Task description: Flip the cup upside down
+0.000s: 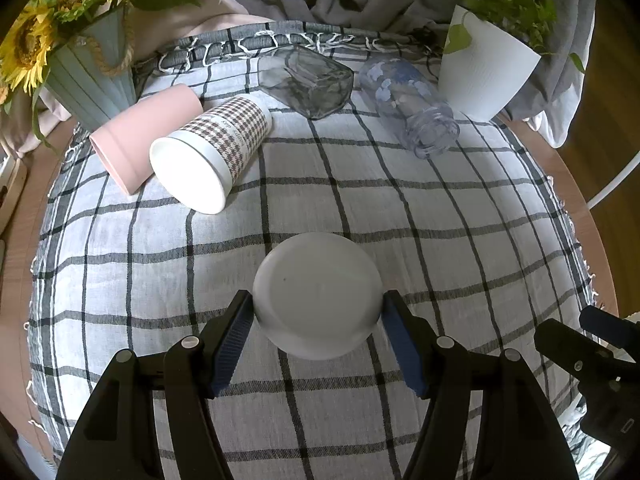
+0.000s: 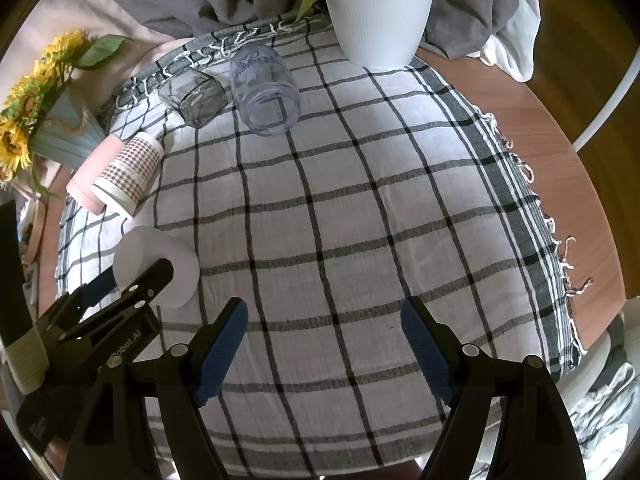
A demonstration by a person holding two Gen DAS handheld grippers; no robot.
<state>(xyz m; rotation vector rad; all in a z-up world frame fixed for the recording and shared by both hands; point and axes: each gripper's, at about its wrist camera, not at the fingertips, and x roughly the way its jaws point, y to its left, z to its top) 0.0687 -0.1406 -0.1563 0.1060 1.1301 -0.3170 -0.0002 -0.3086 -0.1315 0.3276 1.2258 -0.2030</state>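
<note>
A plain white cup (image 1: 318,294) is held between the blue pads of my left gripper (image 1: 318,312), its flat base turned toward the camera, over the checked cloth (image 1: 360,208). It also shows in the right wrist view (image 2: 160,264), with the left gripper (image 2: 132,280) clamped on it. My right gripper (image 2: 324,316) is open and empty above the cloth (image 2: 340,200); part of it shows at the right edge of the left wrist view (image 1: 592,344). I cannot tell whether the cup touches the cloth.
Lying on their sides at the back: a pink cup (image 1: 144,136), a houndstooth paper cup (image 1: 212,156), a grey glass tumbler (image 1: 308,80) and a clear blue-flowered bottle (image 1: 412,104). A sunflower vase (image 1: 92,72) stands back left, a white plant pot (image 1: 484,72) back right.
</note>
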